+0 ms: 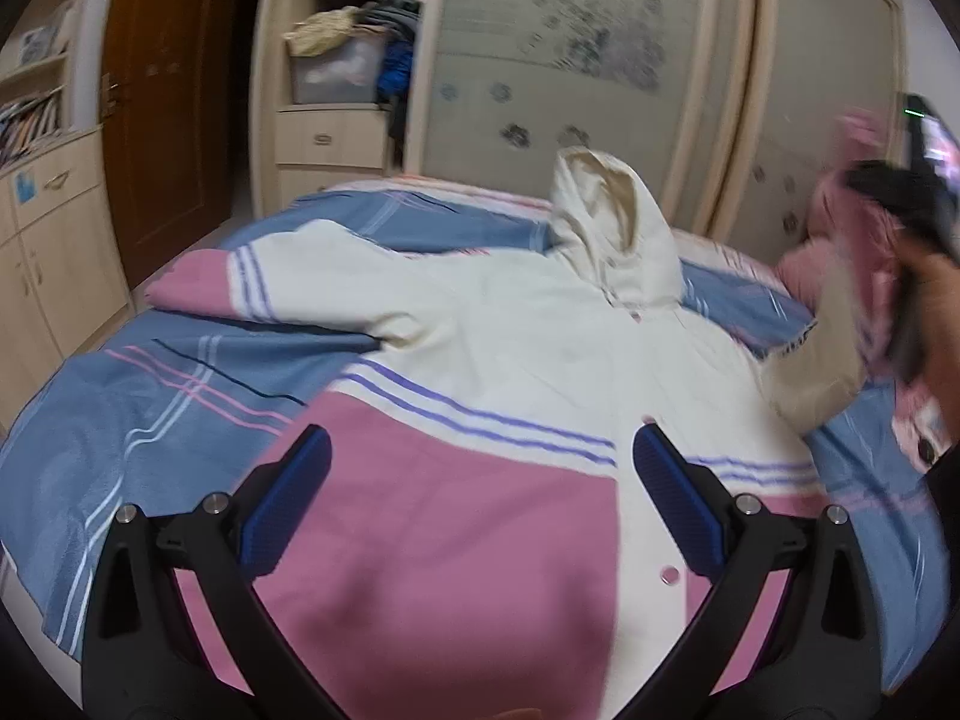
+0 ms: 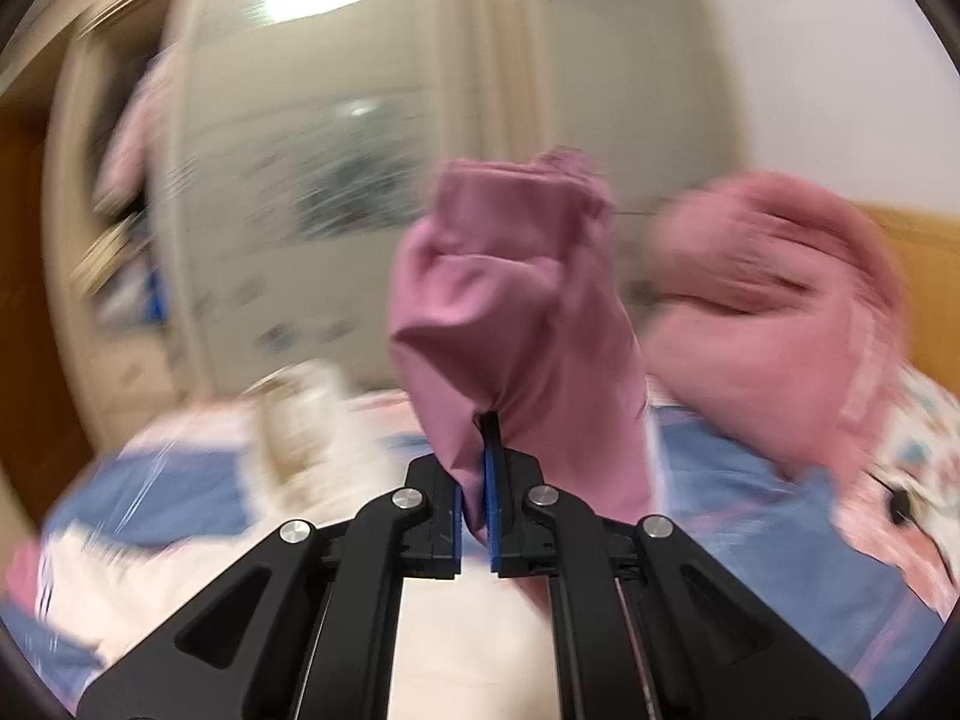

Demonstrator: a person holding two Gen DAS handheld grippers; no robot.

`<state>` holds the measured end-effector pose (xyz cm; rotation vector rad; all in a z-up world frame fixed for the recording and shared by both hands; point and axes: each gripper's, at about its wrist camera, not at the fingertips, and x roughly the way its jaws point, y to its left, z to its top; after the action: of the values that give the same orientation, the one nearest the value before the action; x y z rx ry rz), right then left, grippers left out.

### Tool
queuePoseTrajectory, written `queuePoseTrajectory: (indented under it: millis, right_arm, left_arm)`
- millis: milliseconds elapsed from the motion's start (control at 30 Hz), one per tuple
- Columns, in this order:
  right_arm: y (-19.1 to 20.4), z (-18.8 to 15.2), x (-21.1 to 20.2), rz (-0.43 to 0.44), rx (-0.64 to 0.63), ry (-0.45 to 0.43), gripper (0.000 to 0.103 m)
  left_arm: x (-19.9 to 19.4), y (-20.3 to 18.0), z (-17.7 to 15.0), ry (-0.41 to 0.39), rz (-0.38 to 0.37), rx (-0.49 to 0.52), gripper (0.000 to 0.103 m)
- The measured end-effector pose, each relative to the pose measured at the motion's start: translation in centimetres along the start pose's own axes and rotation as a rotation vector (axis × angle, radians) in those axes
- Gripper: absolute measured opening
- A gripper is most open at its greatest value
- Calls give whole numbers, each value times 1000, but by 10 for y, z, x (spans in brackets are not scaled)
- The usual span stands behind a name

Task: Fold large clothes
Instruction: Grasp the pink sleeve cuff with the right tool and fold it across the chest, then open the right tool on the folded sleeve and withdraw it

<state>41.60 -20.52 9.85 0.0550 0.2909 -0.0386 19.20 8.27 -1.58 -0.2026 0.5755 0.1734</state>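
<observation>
A cream and pink hooded jacket [image 1: 510, 324] lies spread front-up on the bed, hood [image 1: 612, 228] at the far end and left sleeve [image 1: 252, 282] stretched out to the left. My left gripper [image 1: 480, 462] is open and empty, hovering over the jacket's pink lower part. My right gripper [image 2: 477, 480] is shut on the pink cuff of the right sleeve [image 2: 516, 312] and holds it up above the bed; this shows blurred in the left wrist view [image 1: 864, 276] at the right edge.
The bed has a blue striped cover [image 1: 138, 420]. A pink pillow [image 2: 774, 312] lies at the far right. A wardrobe with sliding doors [image 1: 570, 60] stands behind the bed, with open shelves of clothes [image 1: 354, 42] and a wooden door [image 1: 168, 90] to its left.
</observation>
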Motion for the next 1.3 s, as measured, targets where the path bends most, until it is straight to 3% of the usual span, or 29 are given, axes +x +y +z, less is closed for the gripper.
queuePoseTrajectory:
  millis: [100, 167, 300, 367, 433, 500, 633, 733, 833, 900, 1067, 1133, 1233, 1300]
  right_arm:
    - [101, -37, 23, 97, -124, 65, 6]
    - [161, -77, 46, 157, -183, 170, 6]
    - [232, -154, 79, 201, -212, 370, 10]
    - [245, -184, 95, 207, -198, 489, 23]
    - [252, -204, 99, 230, -192, 564, 72]
    - [248, -206, 87, 251, -174, 549, 95]
    - [231, -183, 39, 388, -88, 525, 97]
    - [193, -157, -22, 414, -46, 445, 97]
    - [149, -127, -90, 319, -80, 344, 102]
    - [126, -114, -130, 258, -93, 322, 102]
    - [80, -91, -220, 41, -56, 397, 102]
    - [73, -85, -248, 50, -47, 444, 102]
    - [60, -83, -285, 156, 29, 446, 102]
    - [58, -84, -306, 164, 40, 437, 102]
  left_arm:
    - [-4, 19, 2, -17, 21, -21, 101]
    - [-5, 31, 3, -26, 40, -32, 101]
    - [-4, 49, 5, -26, 56, -38, 101]
    - [-3, 61, 6, -20, 65, -52, 101]
    - [-3, 69, 7, -19, 66, -66, 101]
    - [-2, 74, 8, -11, 60, -76, 101]
    - [-1, 82, 12, 2, 35, -98, 101]
    - [-5, 86, 13, -8, 16, -95, 101]
    - [-9, 85, 11, -18, 24, -73, 101]
    - [-9, 81, 9, -10, 35, -38, 101]
    - [-18, 71, -1, 24, 67, 45, 101]
    - [-26, 68, -8, 18, 99, 66, 101]
    - [-36, 65, -16, 7, 148, 97, 101]
    - [-43, 63, -22, 0, 184, 110, 101]
